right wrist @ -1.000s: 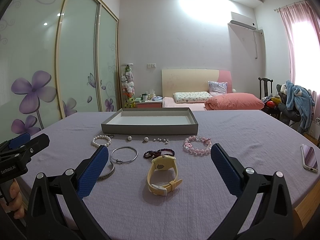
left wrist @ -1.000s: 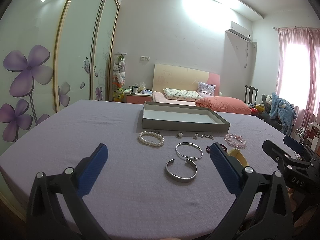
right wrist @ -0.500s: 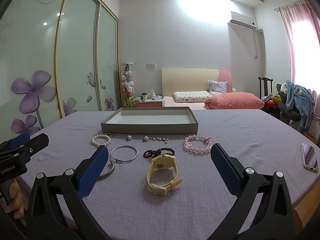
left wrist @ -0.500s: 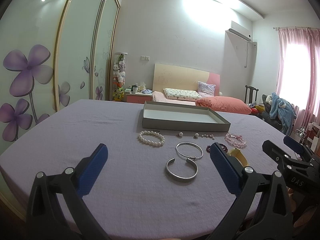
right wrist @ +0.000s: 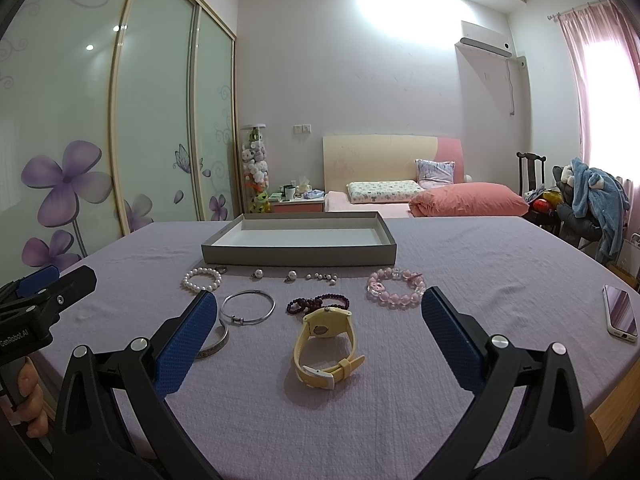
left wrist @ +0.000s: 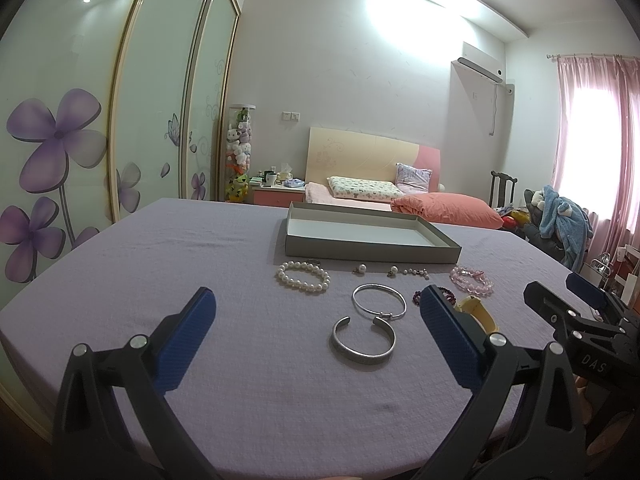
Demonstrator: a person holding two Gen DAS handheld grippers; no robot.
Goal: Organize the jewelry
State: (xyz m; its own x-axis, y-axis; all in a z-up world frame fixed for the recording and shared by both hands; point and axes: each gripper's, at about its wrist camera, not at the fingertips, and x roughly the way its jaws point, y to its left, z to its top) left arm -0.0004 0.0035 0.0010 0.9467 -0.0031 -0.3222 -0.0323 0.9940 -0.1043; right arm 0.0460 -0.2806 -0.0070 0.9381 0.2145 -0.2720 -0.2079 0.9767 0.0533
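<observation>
A grey shallow tray [left wrist: 372, 250] [right wrist: 298, 258] stands empty on the purple-covered table. In front of it lie a pearl bracelet [left wrist: 303, 276] [right wrist: 202, 279], a thin silver bangle [left wrist: 379, 301] [right wrist: 248, 306], a silver cuff [left wrist: 363, 341] [right wrist: 213, 345], small pearl earrings [left wrist: 361, 268] [right wrist: 291, 276], a dark bead bracelet [right wrist: 318, 304], a pink bead bracelet [left wrist: 472, 280] [right wrist: 396, 287] and a yellow watch [right wrist: 325, 346] [left wrist: 478, 313]. My left gripper [left wrist: 316, 334] is open above the cuff's near side. My right gripper [right wrist: 318, 334] is open around the watch's position, held above it.
A phone [right wrist: 620, 315] lies near the table's right edge. A bed with a pink pillow [right wrist: 468, 199] stands behind the table. Sliding wardrobe doors [left wrist: 100, 120] run along the left. A chair with a blue garment [right wrist: 592, 196] stands at the right.
</observation>
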